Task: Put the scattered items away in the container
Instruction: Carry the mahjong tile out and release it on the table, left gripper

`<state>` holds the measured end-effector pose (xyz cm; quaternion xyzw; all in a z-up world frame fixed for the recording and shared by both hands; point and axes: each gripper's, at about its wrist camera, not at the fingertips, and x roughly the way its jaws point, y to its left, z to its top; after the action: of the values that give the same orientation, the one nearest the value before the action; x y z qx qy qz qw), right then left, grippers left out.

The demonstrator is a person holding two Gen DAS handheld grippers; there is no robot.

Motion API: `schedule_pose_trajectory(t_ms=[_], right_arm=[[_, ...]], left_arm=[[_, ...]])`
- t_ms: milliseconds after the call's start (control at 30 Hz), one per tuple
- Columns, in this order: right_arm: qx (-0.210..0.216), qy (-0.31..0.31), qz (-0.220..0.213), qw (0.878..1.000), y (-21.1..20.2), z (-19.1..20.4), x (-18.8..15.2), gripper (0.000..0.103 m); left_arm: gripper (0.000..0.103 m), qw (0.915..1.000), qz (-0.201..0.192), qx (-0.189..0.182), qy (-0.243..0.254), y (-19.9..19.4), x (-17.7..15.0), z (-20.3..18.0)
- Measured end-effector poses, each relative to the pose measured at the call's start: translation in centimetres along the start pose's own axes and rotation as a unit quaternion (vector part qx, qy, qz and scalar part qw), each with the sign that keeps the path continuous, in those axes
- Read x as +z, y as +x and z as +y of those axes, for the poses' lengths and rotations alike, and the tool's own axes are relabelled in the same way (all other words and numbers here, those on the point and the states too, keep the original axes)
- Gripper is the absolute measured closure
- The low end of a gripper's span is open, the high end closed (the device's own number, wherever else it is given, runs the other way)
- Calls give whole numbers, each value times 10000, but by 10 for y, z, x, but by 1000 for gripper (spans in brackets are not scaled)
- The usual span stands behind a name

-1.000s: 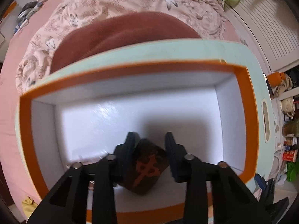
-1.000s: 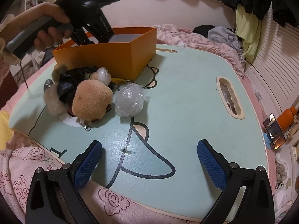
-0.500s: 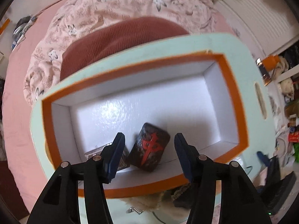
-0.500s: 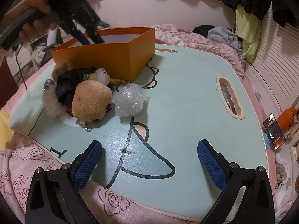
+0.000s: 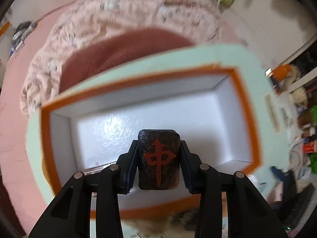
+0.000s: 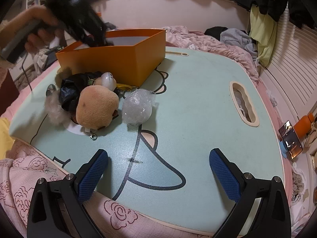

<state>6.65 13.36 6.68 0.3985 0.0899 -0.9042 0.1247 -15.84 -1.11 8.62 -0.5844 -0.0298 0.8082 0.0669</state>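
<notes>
In the left wrist view my left gripper is shut on a dark block with a red character and holds it over the orange box, whose inside is white. A small clear item lies at the box's near left inside. In the right wrist view my right gripper is open and empty, low over the near edge of the mint board. The tan plush, a black-wrapped toy, a white ball and a bubble-wrap ball lie beside the box.
The board rests on a pink floral quilt. A cut-out handle is in the board's right side. A phone and an orange bottle stand far right. A dark red cushion lies behind the box.
The left gripper opened over the box half a second ago with the block lying inside; now it is closed on the block and holds it. The right gripper has not moved.
</notes>
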Motion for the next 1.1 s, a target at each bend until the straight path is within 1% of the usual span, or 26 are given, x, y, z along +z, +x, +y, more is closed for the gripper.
schedule_pose_trajectory(t_ms=[100, 167, 233, 333, 433, 533, 600, 733, 833, 900, 1000, 1100], right_arm=[[1, 1, 0, 10000, 0, 0, 0, 1], [2, 1, 0, 10000, 0, 0, 0, 1], [4, 1, 1, 10000, 0, 0, 0, 1], [-3, 0, 2, 10000, 0, 0, 0, 1], [0, 1, 2, 10000, 0, 0, 0, 1], [0, 2, 2, 10000, 0, 0, 0, 1], [-1, 1, 3, 10000, 0, 0, 0, 1], [1, 4, 1, 10000, 0, 0, 1, 1], [-2, 5, 0, 10000, 0, 0, 1, 1], [-2, 6, 0, 10000, 0, 0, 1, 1], [-3, 6, 0, 10000, 0, 0, 1, 1], [-4, 9, 0, 10000, 0, 0, 1, 1]], left_arm=[[63, 9983, -439, -334, 212, -39, -18, -11], [63, 9954, -631, -596, 397, -58, -42, -18], [63, 9933, -734, -710, 537, -66, -65, -21], [63, 9926, -802, -680, 610, -61, -105, -21], [63, 9937, -729, -729, 450, -42, -137, -14], [63, 9954, -715, -532, 358, -24, -163, -15], [62, 9958, -810, -317, 297, -18, -172, -20], [62, 9938, -1045, -336, 153, -15, -172, -23], [62, 9920, -1262, -89, 47, -11, -170, -23], [62, 9900, -1412, 7, -54, -12, -169, -22], [62, 9864, -1645, 25, -52, -16, -171, -26], [62, 9829, -1841, -82, 21, -21, -176, -30]])
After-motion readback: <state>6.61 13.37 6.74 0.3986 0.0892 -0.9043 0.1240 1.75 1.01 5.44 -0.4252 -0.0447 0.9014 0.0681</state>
